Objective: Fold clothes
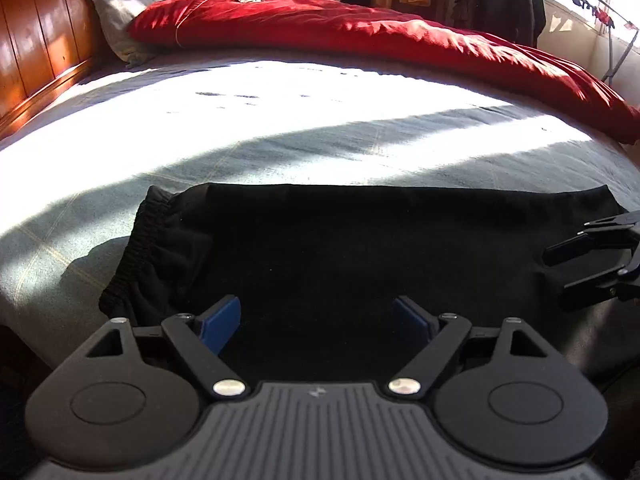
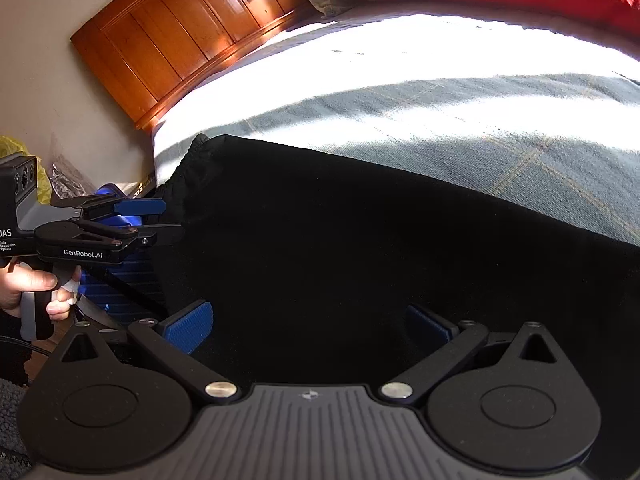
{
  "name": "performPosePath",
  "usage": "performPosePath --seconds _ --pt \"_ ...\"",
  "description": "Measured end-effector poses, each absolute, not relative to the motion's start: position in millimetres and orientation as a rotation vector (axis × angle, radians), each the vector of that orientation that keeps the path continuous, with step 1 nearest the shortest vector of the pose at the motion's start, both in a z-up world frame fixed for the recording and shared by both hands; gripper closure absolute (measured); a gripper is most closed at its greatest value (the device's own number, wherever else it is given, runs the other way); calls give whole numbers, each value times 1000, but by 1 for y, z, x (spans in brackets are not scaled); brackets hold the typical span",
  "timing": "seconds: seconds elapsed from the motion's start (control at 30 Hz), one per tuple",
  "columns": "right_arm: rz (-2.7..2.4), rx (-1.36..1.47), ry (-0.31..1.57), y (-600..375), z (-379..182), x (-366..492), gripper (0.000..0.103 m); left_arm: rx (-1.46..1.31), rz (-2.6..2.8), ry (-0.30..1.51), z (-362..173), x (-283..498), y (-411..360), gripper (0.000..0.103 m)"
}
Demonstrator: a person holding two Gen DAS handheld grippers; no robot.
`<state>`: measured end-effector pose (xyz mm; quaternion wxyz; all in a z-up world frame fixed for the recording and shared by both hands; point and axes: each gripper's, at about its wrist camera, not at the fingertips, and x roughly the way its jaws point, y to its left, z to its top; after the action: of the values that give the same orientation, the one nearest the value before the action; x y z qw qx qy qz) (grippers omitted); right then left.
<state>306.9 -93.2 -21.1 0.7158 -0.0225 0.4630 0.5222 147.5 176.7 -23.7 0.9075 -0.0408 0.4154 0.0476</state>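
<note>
A black pair of pants (image 1: 360, 248) lies folded lengthwise on the near edge of the bed, its elastic waistband (image 1: 140, 252) at the left end. My left gripper (image 1: 318, 320) hovers open over the garment's near edge, its blue pads apart with only cloth below them. My right gripper (image 2: 310, 330) is also open, over the same black pants (image 2: 380, 240). In the right wrist view the left gripper (image 2: 168, 220) shows at the left, held by a hand (image 2: 36, 284), beside the waistband (image 2: 192, 168). In the left wrist view the right gripper (image 1: 568, 276) enters from the right edge.
The bed has a grey-green checked sheet (image 1: 280, 132), sunlit across the middle. A red duvet (image 1: 360, 36) and a grey pillow (image 1: 116, 12) lie along the far side. A wooden headboard (image 2: 180, 32) stands at the left. Clothes hang on a rack (image 1: 508, 4) behind.
</note>
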Motion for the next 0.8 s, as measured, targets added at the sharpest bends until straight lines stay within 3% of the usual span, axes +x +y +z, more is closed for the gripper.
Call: performPosePath --seconds 0.2,0.43,0.67,0.8 --pt "1053 -226 918 -116 -11 287 0 72 -5 945 -55 168 132 18" --pt "982 -537 889 -126 -44 242 0 62 27 975 -55 154 144 14" --pt "950 -446 833 -126 -23 248 0 86 -5 867 -34 179 134 14" --pt "904 -443 851 -125 -29 257 0 35 -19 882 -49 205 135 14"
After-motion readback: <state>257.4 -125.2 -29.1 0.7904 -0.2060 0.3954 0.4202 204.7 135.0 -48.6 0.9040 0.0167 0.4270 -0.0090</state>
